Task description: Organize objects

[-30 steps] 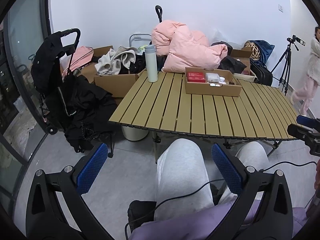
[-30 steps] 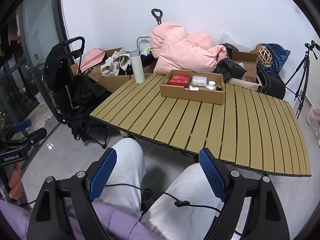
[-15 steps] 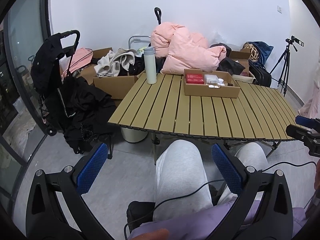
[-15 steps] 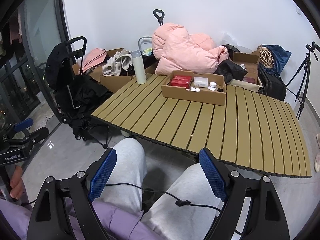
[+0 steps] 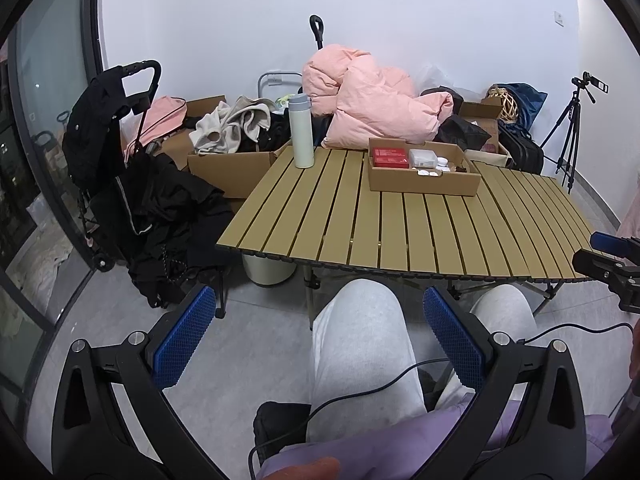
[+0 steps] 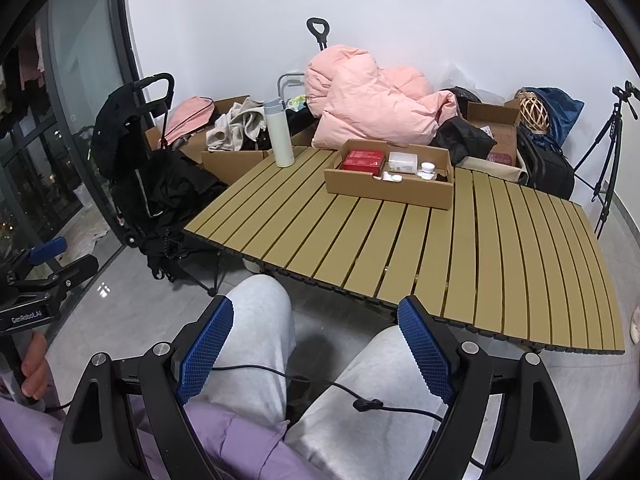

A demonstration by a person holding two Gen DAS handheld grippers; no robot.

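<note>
In your left wrist view, your left hand-held gripper (image 5: 316,326) hangs over your lap with its blue pads spread wide and nothing between them; the desk (image 5: 404,232) lies well ahead of it, carrying a white flask (image 5: 301,131) ahead and slightly left and a cardboard tray (image 5: 424,172) ahead and to the right, holding a red box (image 5: 390,157), a clear case and small white jars. Against a second ago the desk sits a touch farther off and the person at the far right has gone from sight; nothing on the desk has shifted, so the sorting stands as it was. In your right wrist view, your right hand-held gripper (image 6: 316,346) is likewise wide and empty above your knees, the tray straight ahead, the flask ahead-left, and the framing hardly differs from before.
</note>
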